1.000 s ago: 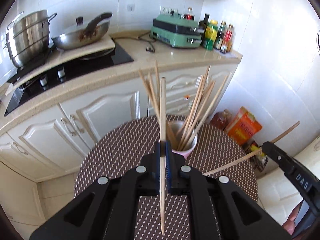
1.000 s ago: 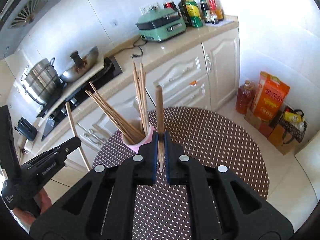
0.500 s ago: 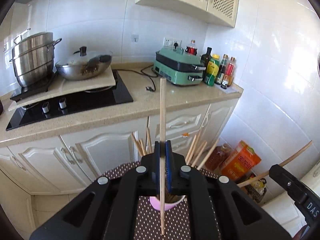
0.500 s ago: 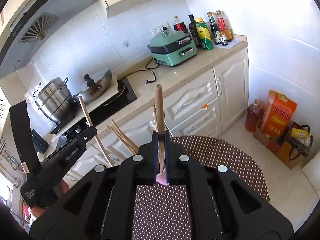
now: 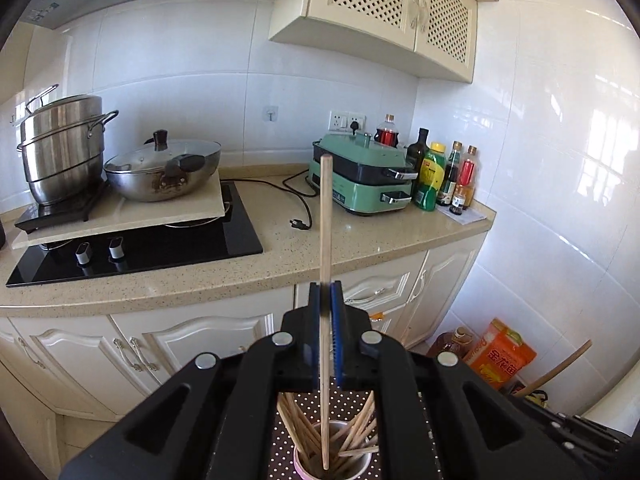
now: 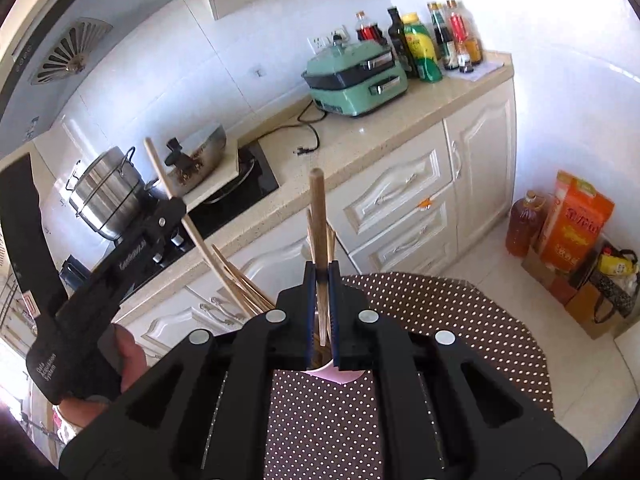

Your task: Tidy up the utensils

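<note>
My left gripper (image 5: 326,287) is shut on one wooden chopstick (image 5: 325,216), which stands upright with its lower end over the pink cup (image 5: 360,465) of several chopsticks. In the right wrist view, my right gripper (image 6: 321,269) is shut on another chopstick (image 6: 318,208), just in front of the pink cup (image 6: 340,376). The cup stands on a round table with a brown dotted cloth (image 6: 460,320). The left gripper (image 6: 170,210) shows at the left of that view, held by a hand (image 6: 128,356). The right gripper's chopstick (image 5: 560,372) pokes in at the left view's lower right.
A stone counter (image 5: 240,272) with white cabinets runs behind the table. On it are a black hob (image 5: 160,244), a steamer pot (image 5: 60,148), a lidded wok (image 5: 164,172), a green electric cooker (image 5: 360,180) and several bottles (image 5: 444,176). An oil bottle (image 6: 524,224) and an orange bag (image 6: 576,224) stand on the floor.
Both grippers rose and tilted upward, each still holding its chopstick. The cup slid down to the bottom of both views, and more of the wall and cabinets shows.
</note>
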Action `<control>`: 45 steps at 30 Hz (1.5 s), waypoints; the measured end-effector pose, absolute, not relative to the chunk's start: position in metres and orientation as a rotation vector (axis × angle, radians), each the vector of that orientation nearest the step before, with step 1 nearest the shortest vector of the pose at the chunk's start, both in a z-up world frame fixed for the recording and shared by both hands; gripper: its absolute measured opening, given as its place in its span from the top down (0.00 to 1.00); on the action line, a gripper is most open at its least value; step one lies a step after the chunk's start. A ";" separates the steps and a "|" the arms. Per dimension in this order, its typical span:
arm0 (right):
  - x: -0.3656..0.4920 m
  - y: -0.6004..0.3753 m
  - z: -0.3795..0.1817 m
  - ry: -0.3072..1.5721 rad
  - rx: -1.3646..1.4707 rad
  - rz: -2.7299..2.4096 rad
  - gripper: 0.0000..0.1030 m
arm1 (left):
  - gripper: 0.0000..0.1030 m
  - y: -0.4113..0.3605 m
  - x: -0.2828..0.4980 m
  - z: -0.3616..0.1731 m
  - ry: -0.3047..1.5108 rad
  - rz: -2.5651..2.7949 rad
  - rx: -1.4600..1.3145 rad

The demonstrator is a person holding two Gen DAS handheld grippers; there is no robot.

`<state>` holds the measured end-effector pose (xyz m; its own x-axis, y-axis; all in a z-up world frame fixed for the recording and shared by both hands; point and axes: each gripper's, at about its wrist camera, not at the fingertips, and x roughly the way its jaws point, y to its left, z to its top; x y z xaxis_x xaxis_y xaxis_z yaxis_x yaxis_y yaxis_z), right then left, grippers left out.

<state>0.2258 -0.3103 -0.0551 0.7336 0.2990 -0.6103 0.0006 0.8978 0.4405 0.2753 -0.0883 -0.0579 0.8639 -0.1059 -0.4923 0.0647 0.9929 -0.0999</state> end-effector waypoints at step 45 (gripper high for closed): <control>0.250 -0.285 -0.115 0.846 0.352 0.161 0.34 | 0.75 -0.070 0.245 -0.143 0.686 -0.072 -0.002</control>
<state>0.2501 -0.2848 -0.1153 0.6555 0.2768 -0.7026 -0.0002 0.9305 0.3664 0.2450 -0.0697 -0.1425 0.7713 -0.0674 -0.6329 0.0663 0.9975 -0.0254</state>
